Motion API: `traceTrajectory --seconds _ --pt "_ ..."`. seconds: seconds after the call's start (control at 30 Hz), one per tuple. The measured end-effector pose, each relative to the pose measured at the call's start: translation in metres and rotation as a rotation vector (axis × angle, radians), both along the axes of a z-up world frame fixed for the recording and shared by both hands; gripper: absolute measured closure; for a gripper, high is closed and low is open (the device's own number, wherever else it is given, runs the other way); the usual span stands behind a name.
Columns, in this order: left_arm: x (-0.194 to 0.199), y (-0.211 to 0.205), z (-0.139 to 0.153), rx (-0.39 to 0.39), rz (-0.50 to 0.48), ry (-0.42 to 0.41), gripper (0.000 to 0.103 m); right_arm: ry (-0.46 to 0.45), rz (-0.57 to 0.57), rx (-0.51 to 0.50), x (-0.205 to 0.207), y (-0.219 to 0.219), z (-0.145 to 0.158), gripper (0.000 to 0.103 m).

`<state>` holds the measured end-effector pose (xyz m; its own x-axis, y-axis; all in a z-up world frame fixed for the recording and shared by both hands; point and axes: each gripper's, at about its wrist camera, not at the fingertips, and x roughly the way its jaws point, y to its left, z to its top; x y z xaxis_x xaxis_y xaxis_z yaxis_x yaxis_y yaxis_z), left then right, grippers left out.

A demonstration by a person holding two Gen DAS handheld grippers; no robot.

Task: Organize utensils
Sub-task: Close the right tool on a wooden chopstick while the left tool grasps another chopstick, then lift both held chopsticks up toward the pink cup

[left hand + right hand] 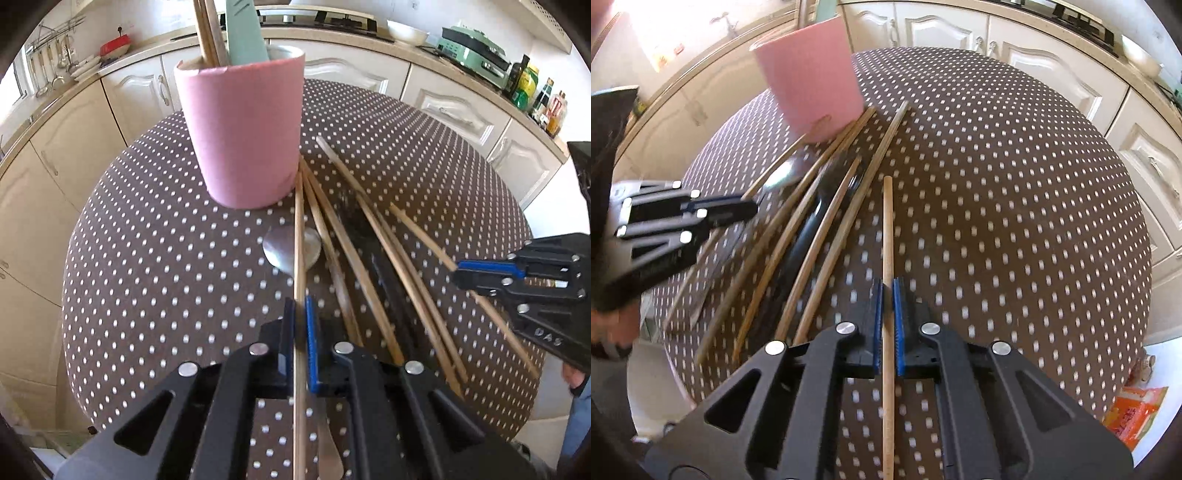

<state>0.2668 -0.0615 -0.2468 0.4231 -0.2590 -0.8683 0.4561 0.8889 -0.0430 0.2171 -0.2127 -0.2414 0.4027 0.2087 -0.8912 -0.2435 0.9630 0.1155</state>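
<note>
Chopsticks [354, 251] lie fanned mid-counter [147, 258] beside the pink cup [243, 133]. My left tool [299, 332] pinches one chopstick [298, 229] lying over a spoon [280, 247]; my right tool [887, 302] pinches another chopstick [887, 229] set apart, nearer the counter's right edge.

The letters "DAS" stand embossed on the right tongs [460, 271] black body.

Both grippers [298, 325] [887, 310] closed, angled downward

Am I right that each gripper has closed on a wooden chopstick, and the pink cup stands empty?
Not quite: the pink cup is not empty. The left wrist view shows chopsticks and a green utensil standing in it. The left gripper and right gripper do each clamp a chopstick.
</note>
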Motion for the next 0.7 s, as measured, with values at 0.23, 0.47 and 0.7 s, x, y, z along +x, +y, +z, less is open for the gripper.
traceTrajectory --seconds 0.23,0.47,0.7 --pt "0.004 0.001 -0.006 0.039 0.010 -0.004 0.077 0.004 -0.008 -0.024 0.000 0.014 0.000 0.096" --pt "0.015 -0.020 -0.001 0.027 -0.021 -0.011 0.097 -0.017 -0.023 0.002 0.013 0.011 -0.005 0.097" --pt "0.011 -0.007 0.000 -0.010 -0.003 -0.003 0.097 -0.022 -0.039 0.057 0.002 0.003 -0.003 0.097"
